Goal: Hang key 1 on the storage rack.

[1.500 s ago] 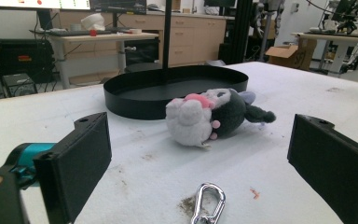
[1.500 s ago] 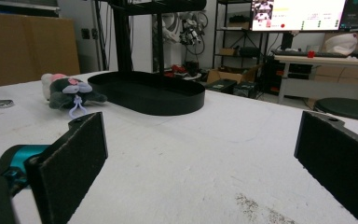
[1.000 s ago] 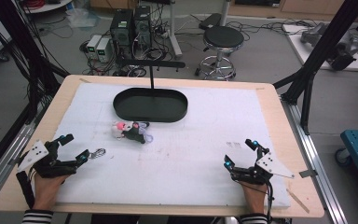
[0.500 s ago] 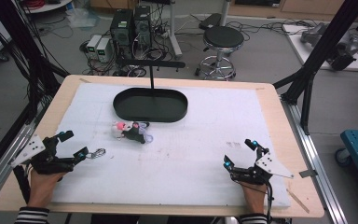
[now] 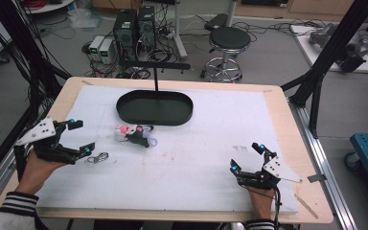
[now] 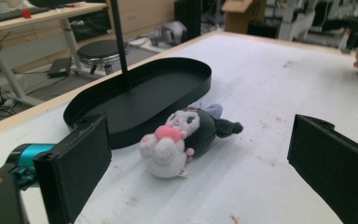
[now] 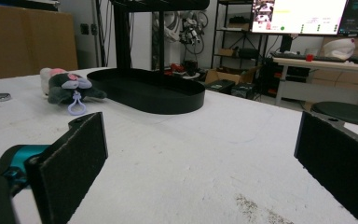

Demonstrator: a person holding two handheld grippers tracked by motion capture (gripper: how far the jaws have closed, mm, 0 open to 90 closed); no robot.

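The left gripper (image 5: 79,139) hangs at the near left of the table (image 5: 273,98), its jaws spread wide and holding nothing. The plush toy keychain (image 5: 134,134) lies on its side ahead of it, just in front of the black oval tray (image 5: 124,112) and close to its near wall, whether touching cannot be told. In the left gripper view the toy (image 6: 179,140) sits centred between the jaws but well beyond them. The right gripper (image 5: 247,158) rests at the near right, jaws likewise apart and empty, far from the toy.

The likely trouble is a shallow grab: the soft, rounded plush could squeeze out sideways or be nudged against the tray wall. Its lilac clip loop (image 7: 76,108) might snag, and a small metal ring (image 5: 97,157) lying beside the left gripper could be swept along.

No brand or label is readable; the monitor (image 7: 303,11) text is too small to make out.
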